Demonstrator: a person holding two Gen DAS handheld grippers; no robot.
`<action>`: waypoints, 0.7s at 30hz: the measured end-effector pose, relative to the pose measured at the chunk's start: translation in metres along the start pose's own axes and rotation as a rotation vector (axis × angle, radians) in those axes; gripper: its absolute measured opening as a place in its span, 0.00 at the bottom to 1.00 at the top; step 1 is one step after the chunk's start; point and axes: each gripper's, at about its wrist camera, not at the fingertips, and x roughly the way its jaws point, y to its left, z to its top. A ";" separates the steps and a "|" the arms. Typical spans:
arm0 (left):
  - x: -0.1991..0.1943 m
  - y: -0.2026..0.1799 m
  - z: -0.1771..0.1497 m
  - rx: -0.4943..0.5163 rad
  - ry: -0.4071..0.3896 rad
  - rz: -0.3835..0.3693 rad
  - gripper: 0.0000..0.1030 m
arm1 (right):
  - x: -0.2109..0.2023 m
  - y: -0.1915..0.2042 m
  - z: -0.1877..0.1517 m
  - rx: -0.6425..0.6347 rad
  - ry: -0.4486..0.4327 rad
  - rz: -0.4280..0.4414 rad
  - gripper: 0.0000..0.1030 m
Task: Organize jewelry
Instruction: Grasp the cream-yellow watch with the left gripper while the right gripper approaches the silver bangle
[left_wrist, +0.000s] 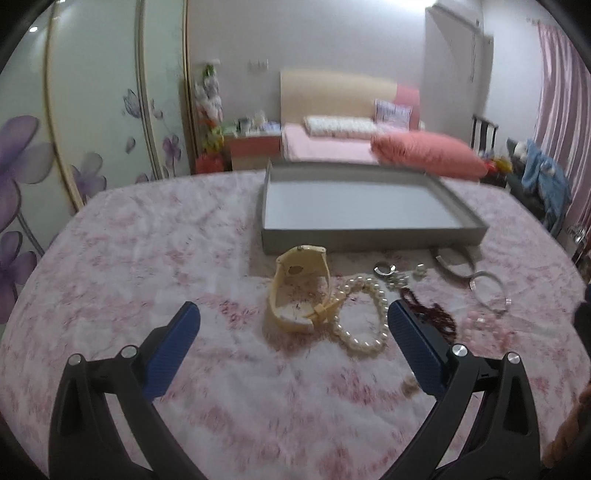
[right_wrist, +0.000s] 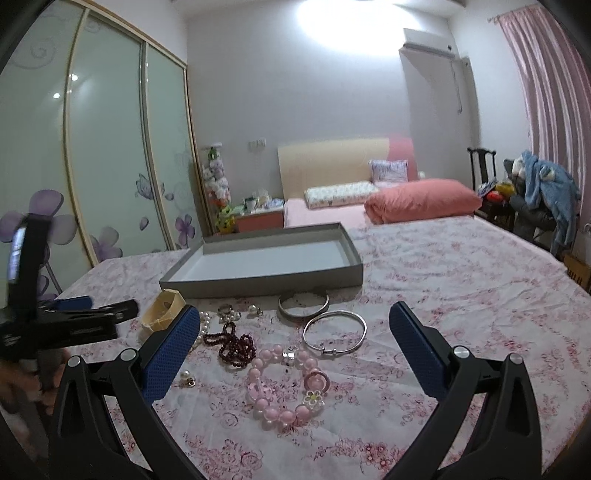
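Jewelry lies clustered on the table before the empty grey tray (right_wrist: 258, 282); with both grippers' fingers apart, the left gripper (left_wrist: 293, 321) risks snagging the pearl bracelet (left_wrist: 364, 314) touching the cream watch (left_wrist: 299, 291).

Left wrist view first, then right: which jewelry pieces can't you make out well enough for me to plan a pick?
- Left wrist view: dark red bead strand, partly behind the left gripper finger.
- Left wrist view: pink bead bracelet, blurred.
- Right wrist view: white pearl necklace, mostly behind the right gripper finger.
- Right wrist view: small earring, too small.

Pearl necklace (right_wrist: 204, 324) partly hidden behind right claw (right_wrist: 294, 330); small earrings (right_wrist: 188, 380) indistinct.
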 end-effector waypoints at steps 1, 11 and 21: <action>0.008 -0.002 0.003 0.003 0.021 0.005 0.96 | 0.003 0.000 0.002 0.001 0.015 0.005 0.98; 0.068 -0.007 0.023 -0.021 0.158 0.043 0.72 | 0.028 -0.007 0.012 0.005 0.114 0.002 0.98; 0.077 0.014 0.026 -0.091 0.173 -0.003 0.40 | 0.062 -0.020 0.013 -0.002 0.237 -0.051 0.98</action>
